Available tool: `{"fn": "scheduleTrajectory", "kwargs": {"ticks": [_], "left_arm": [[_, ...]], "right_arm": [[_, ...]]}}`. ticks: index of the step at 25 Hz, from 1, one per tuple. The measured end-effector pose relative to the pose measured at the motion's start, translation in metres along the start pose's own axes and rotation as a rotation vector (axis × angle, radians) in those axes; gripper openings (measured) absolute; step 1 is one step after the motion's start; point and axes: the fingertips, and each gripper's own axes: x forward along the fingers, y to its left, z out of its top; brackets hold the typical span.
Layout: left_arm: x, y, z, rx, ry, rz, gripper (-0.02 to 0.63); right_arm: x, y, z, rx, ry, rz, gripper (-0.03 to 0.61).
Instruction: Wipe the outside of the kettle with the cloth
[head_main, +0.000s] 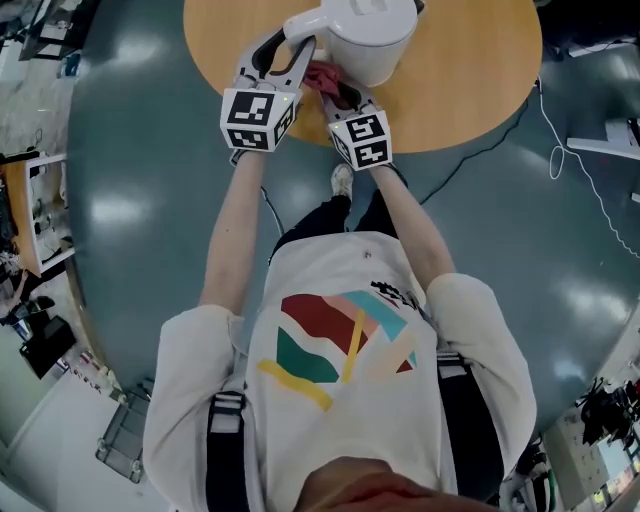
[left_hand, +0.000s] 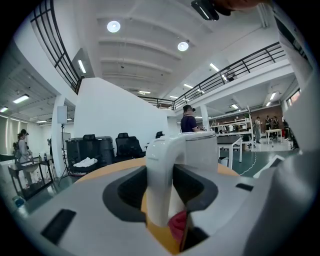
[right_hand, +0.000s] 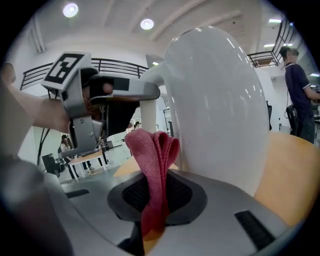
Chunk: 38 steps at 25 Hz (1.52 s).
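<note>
Kettle (head_main: 368, 38): white, upright on the round wooden table (head_main: 470, 95), near the table edge on your side. Its handle (left_hand: 161, 180) points back at you, a bit left of the kettle body.

Left gripper (head_main: 292, 52): your jaws are closed on the handle, one pad on each side of its upright part. The grip looks solid, with the handle centred between the pads.

Right gripper (head_main: 338, 92): jaws are pinched on the red cloth (right_hand: 152, 165). The cloth is folded, and a loop of it stands up out of the jaws. The loop sits low on the kettle, under the handle and just beside the wall. In the head view it looks tight against the kettle's lower wall. The right gripper view doesn't confirm contact, so I can't tell whether it is actually touching.

Both your grippers are on the handle side of the kettle. The right one is just right of and below the handle. It is close to the left one, with a gap between the two marker cubes.

Around the kettle:
- A person in a dark shirt (right_hand: 296, 85) stands well beyond it.
- Black office chairs (left_hand: 127, 146) are far behind it, left of the handle in the left gripper view.
- A white cable (head_main: 560, 150) lies on the grey floor, off the table to the kettle's right.
</note>
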Motion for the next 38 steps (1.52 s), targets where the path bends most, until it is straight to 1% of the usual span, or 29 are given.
{"fn": "scheduleTrajectory", "kwargs": {"ticks": [4,7,13,18,23,27,33,38], "left_arm": [[-0.004,0.006,0.001,0.0,0.003,-0.009,0.204],[0.0,0.004,0.002,0.001,0.003,-0.013,0.204],[-0.006,0.015,0.004,-0.013,-0.019,0.014,0.204],[-0.001,0.014,0.002,-0.03,-0.037,0.04,0.204],[0.002,0.012,0.001,-0.03,-0.038,0.07,0.204],[0.001,0.012,0.002,-0.029,-0.039,0.093,0.204],[0.007,0.011,0.001,-0.021,-0.035,0.119,0.204],[0.012,0.015,-0.002,-0.016,-0.031,0.139,0.204]], "right_arm": [[0.015,0.001,-0.001,-0.002,0.006,-0.016,0.044],[0.013,-0.008,-0.003,0.006,0.005,-0.026,0.044],[0.003,-0.01,-0.004,-0.014,0.027,-0.024,0.044],[-0.028,-0.042,-0.02,0.014,0.05,-0.046,0.044],[-0.05,-0.076,-0.026,0.005,0.071,-0.049,0.044],[-0.067,-0.108,-0.027,0.039,0.075,-0.092,0.044],[-0.064,-0.153,-0.025,0.018,0.093,-0.121,0.044],[-0.054,-0.179,-0.023,0.035,0.094,-0.141,0.044]]}}
